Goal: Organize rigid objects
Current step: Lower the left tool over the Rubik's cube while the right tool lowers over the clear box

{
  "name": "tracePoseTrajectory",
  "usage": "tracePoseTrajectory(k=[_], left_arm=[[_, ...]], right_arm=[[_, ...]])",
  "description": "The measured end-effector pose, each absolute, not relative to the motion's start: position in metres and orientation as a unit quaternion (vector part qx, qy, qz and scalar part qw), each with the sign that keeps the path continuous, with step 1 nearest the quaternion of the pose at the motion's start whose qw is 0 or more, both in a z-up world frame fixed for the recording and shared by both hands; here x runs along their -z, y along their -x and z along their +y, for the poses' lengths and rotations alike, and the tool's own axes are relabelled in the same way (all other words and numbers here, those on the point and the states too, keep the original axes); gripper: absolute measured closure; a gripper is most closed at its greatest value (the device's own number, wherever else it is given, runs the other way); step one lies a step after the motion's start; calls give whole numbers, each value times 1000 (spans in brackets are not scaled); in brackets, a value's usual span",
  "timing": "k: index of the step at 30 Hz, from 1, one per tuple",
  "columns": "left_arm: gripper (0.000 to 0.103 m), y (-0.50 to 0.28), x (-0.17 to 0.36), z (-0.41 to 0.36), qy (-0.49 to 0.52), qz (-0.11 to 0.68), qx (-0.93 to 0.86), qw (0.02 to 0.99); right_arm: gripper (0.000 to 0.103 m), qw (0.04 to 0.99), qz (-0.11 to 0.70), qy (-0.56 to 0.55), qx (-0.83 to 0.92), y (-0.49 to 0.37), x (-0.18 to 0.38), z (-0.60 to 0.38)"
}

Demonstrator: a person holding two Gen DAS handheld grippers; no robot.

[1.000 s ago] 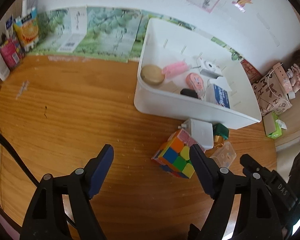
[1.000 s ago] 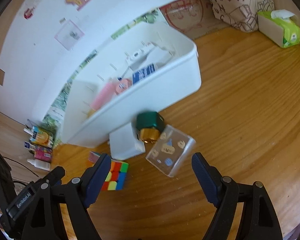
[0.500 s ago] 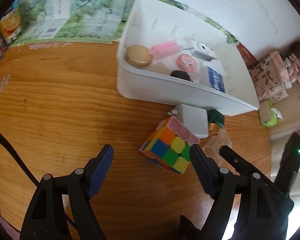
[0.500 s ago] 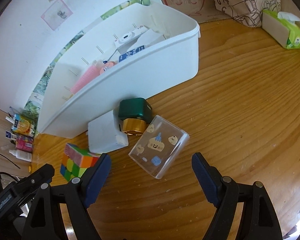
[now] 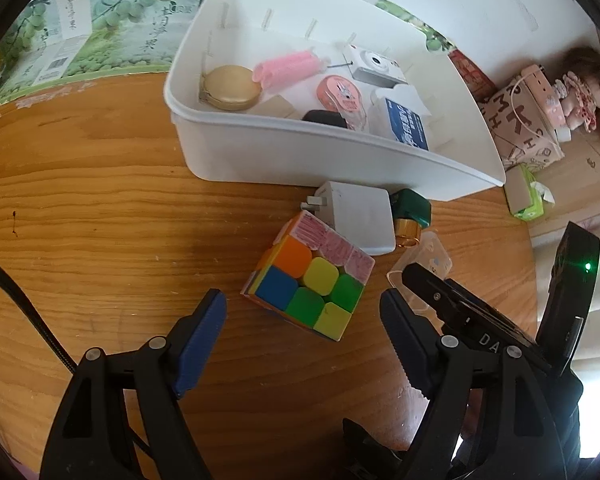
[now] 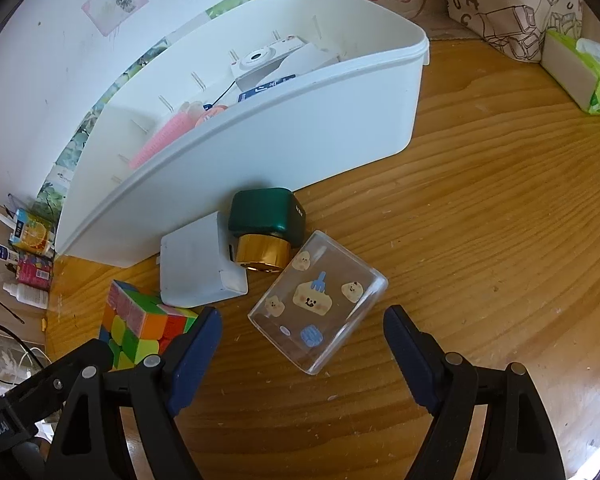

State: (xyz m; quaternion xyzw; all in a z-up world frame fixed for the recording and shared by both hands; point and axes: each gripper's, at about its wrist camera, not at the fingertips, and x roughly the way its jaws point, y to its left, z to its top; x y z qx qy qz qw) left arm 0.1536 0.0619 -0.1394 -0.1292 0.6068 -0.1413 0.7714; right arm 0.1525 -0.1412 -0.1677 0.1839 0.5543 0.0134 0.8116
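Inside the white plastic bin (image 5: 260, 152) near the table's back edge you've already got several small things: a round tan case, pink rollers, a white toy camera. Four pieces wait on the wooden table (image 5: 100, 220) against the bin's front wall: the multicoloured puzzle cube (image 5: 312, 284), white charger block (image 5: 360, 216), green-and-gold bottle (image 6: 266, 224), and clear stickered box (image 6: 320, 304). Your left gripper (image 5: 302, 314) gapes empty before the cube; your right gripper (image 6: 302, 334) gapes empty before the clear box.
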Motion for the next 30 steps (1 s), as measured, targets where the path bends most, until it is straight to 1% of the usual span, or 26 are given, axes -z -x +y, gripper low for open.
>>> tracePoseTrajectory(k=[3,6,12,18,30], left_arm=[[21,-154,141,58,124,611,147,768],[21,-155,143,53,118,617,152,763],[21,-155,146,46,108,627,158,755],[21,-156,150,40,94,636,161,749],[21,-162,161,33,61,647,145,746]], right_arm=[[24,813,554,-177,-14,-153,169,-141],[25,815,554,-170,-16,-154,171,-139],[34,820,550,-160,-20,-154,172,-139],[35,824,544,-156,-27,-152,172,-143],[39,826,540,-161,-19,-150,170,-152]])
